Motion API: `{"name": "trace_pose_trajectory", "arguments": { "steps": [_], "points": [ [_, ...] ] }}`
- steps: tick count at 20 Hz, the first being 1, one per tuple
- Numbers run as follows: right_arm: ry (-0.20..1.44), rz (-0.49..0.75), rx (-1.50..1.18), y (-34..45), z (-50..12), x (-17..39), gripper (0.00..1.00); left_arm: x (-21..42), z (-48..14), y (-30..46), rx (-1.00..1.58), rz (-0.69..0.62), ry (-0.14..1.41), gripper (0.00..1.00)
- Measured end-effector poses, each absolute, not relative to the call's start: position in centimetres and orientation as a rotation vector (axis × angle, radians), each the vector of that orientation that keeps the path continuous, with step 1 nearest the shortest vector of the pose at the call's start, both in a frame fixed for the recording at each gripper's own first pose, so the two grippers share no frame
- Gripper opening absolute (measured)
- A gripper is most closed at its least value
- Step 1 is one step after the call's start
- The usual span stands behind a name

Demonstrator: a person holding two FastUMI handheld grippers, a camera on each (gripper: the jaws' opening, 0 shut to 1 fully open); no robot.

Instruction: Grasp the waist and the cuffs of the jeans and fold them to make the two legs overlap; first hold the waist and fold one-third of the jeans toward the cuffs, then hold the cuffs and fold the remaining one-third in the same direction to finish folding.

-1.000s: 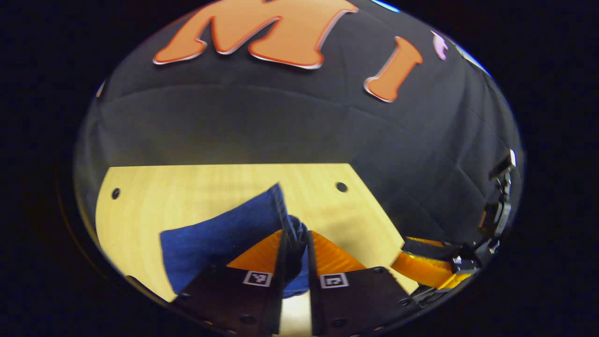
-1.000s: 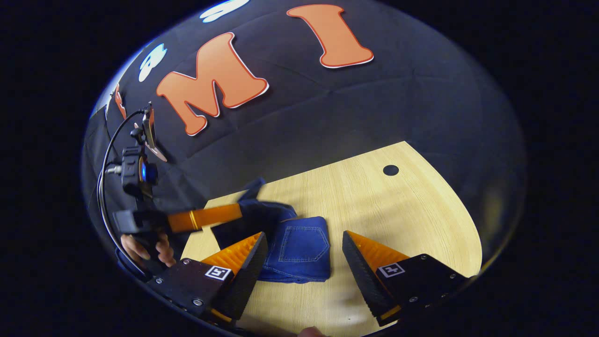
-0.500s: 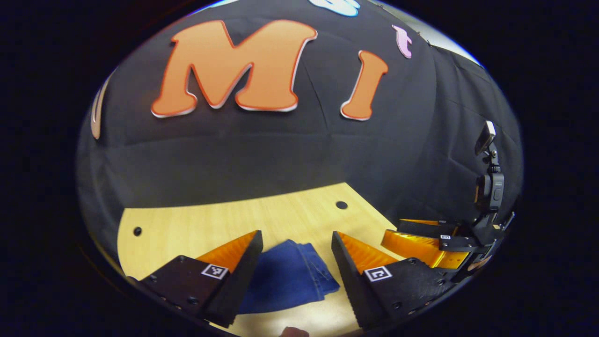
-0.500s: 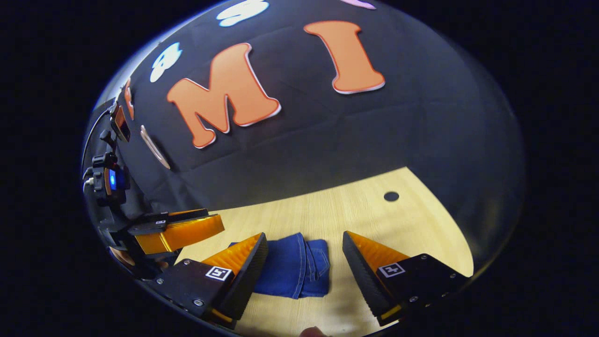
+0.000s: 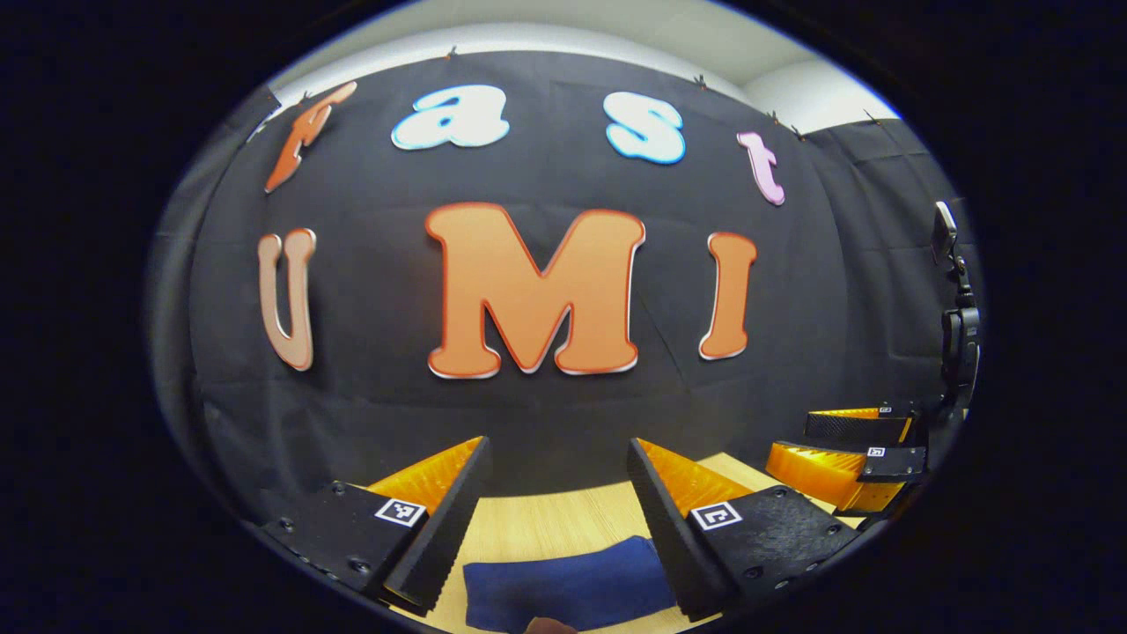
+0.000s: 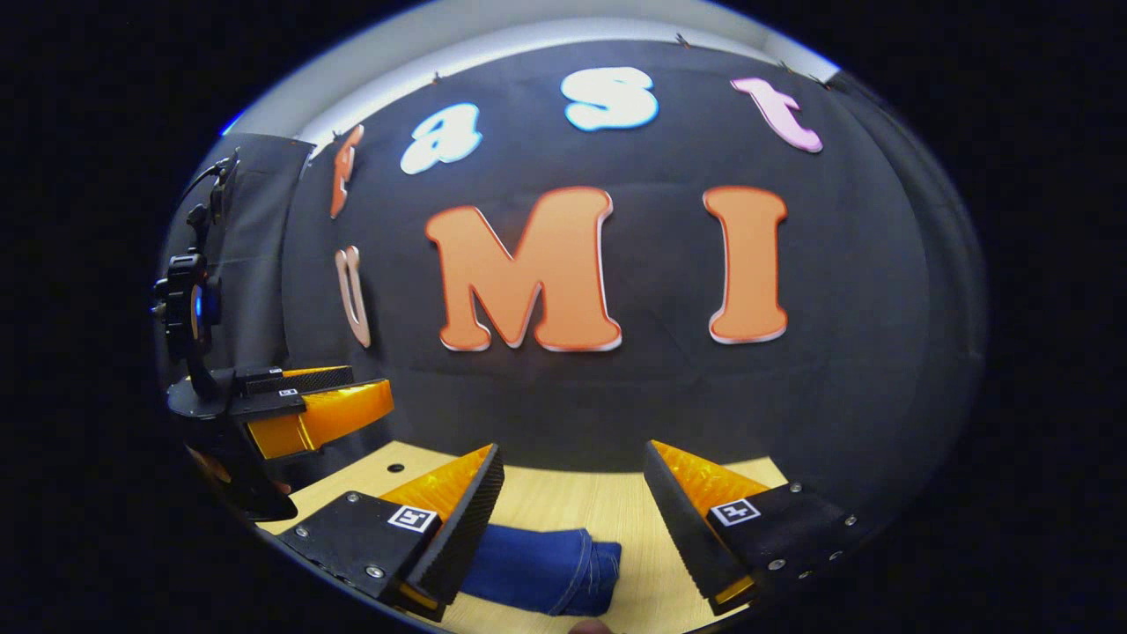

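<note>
Looked finished, or very nearly: jeans [image 6: 541, 568] lay on the desk [image 6: 616, 506] as a compact blue bundle, apparently folded in layers, though low in both views and partly cut off, so neatness of the stack could not be confirmed. Nothing evidently left beyond perhaps a final tidy. Left gripper [image 5: 559, 493] spread wide and empty, raised above the bundle and aimed roughly level toward the booth's back wall, with the denim [image 5: 572, 594] just below and between its fingers. Right gripper [image 6: 572, 497] likewise wide apart, holding nothing, lifted clear and pointed level at the wall. Seen side-on from each other's view, at similar height, well apart from the cloth.
</note>
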State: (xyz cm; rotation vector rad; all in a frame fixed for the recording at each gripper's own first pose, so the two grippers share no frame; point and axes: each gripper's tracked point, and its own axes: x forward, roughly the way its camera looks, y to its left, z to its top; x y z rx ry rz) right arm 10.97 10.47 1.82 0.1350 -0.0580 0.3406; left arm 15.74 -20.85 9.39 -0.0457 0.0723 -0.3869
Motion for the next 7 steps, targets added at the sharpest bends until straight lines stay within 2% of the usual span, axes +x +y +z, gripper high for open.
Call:
{"name": "trace_pose_trajectory", "arguments": {
  "steps": [1,2,3,4,5,7],
  "points": [
    [-0.093,0.343,0.109,11.3,2.5,10.7,0.97,14.9,9.5,-20.4,-0.052,-0.370,0.056,0.94],
    [-0.123,0.343,0.079,12.2,3.2,10.5,0.97,14.2,9.5,-20.2,-0.053,-0.355,0.050,0.89],
    [-0.151,0.345,0.057,12.8,3.7,10.0,0.97,13.9,9.8,-19.8,-0.054,-0.333,0.039,0.93],
    [-0.180,0.345,0.050,13.3,4.2,9.6,0.97,13.6,10.0,-19.2,-0.054,-0.311,0.026,0.89],
    [-0.207,0.360,0.051,14.0,4.7,9.0,0.97,13.1,9.8,-18.9,-0.047,-0.290,0.021,0.94],
    [-0.247,0.403,0.049,15.8,5.1,7.8,0.97,12.4,8.8,-18.2,-0.024,-0.246,0.033,0.90]
  ]
}}
